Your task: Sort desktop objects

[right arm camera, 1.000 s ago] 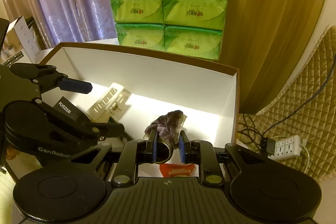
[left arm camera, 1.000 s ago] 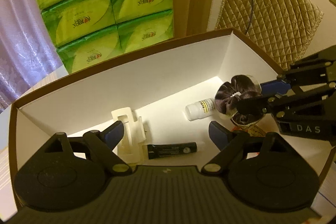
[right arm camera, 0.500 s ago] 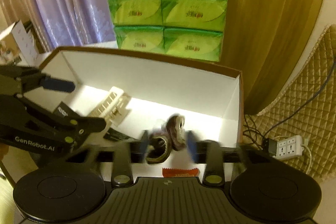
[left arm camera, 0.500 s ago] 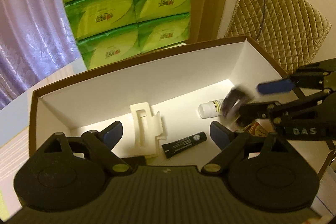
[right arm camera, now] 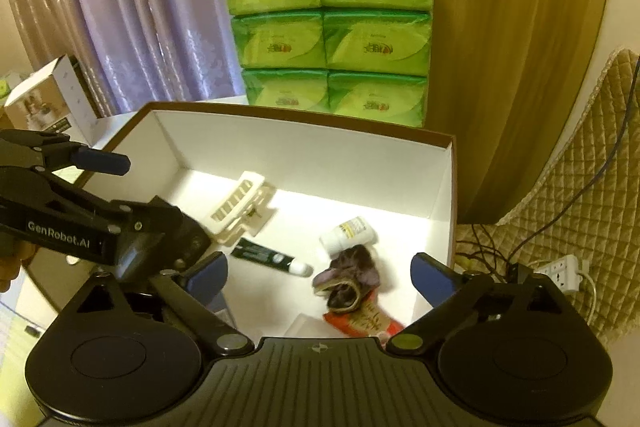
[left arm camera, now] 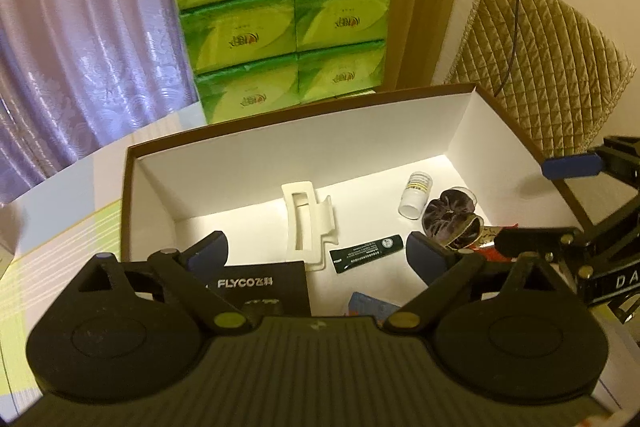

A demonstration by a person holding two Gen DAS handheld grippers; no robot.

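Observation:
A brown box with white inside walls (left arm camera: 304,139) (right arm camera: 312,155) holds the sorted items. A dark velvet scrunchie (left arm camera: 450,217) (right arm camera: 352,277) lies loose on the box floor beside a small white bottle (left arm camera: 416,195) (right arm camera: 348,233). My right gripper (right arm camera: 320,277) hangs open just above the scrunchie, nothing between its fingers. My left gripper (left arm camera: 316,251) is open over the box's near left part, above a black FLYCO box (left arm camera: 260,287). A cream hair claw (left arm camera: 306,223) (right arm camera: 240,205) and a dark tube (left arm camera: 366,247) (right arm camera: 268,259) lie mid-floor.
A red snack packet (right arm camera: 360,319) lies under the scrunchie. Stacked green tissue packs (left arm camera: 280,19) (right arm camera: 332,27) stand behind the box. A quilted gold cover (left arm camera: 544,67) is at the right, a power strip (right arm camera: 564,271) on the floor, curtains behind.
The right gripper opened and let the scrunchie drop onto the box floor. Both grippers have pulled back and up from the box.

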